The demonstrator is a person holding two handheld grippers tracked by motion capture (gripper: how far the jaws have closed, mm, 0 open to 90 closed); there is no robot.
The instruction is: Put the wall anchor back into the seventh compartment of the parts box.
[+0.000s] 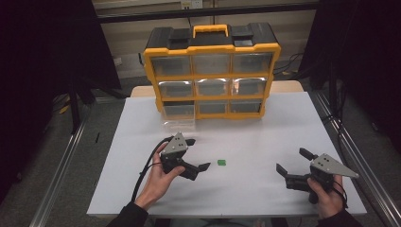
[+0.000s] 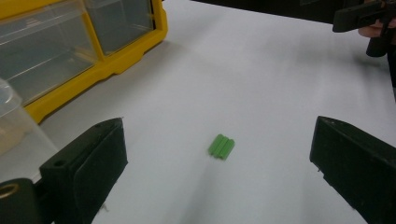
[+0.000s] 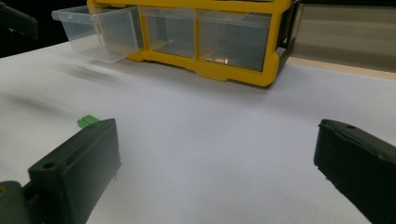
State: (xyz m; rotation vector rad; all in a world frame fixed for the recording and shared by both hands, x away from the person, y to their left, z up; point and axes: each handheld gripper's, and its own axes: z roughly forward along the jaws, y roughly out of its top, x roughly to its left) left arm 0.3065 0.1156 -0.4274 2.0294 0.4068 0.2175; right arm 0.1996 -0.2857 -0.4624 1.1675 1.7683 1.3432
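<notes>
A small green ribbed plastic block (image 1: 221, 162) is seen lying flat on the white table (image 1: 265, 142), well in front of the yellow-framed organiser cabinet with clear plastic drawers (image 1: 212, 71) that stands at the table's far edge. The left tool (image 1: 197, 155), held in the person's left hand (image 1: 158, 178), is positioned just to the left of the green block, apart from it, with its two black jaws spread wide and nothing held between them. In the left gripper view the green block (image 2: 221, 146) is framed on the bare table between and beyond the open jaws, untouched by either.

The right tool (image 1: 292, 161), gripped in the right hand (image 1: 326, 196), is held well to the right of the green block, near the table's front right part; its jaws are likewise parted wide and empty. In the right gripper view the green block (image 3: 87, 121) is glimpsed just behind the left jaw, partly hidden by it.

The cabinet's bottom-left clear drawer (image 1: 178, 118) is shown pulled out towards the person, while the remaining drawers are seated in the frame. In the right gripper view the pulled-out drawer (image 3: 100, 32) juts forward from the yellow frame (image 3: 224, 72), beyond the green block.
</notes>
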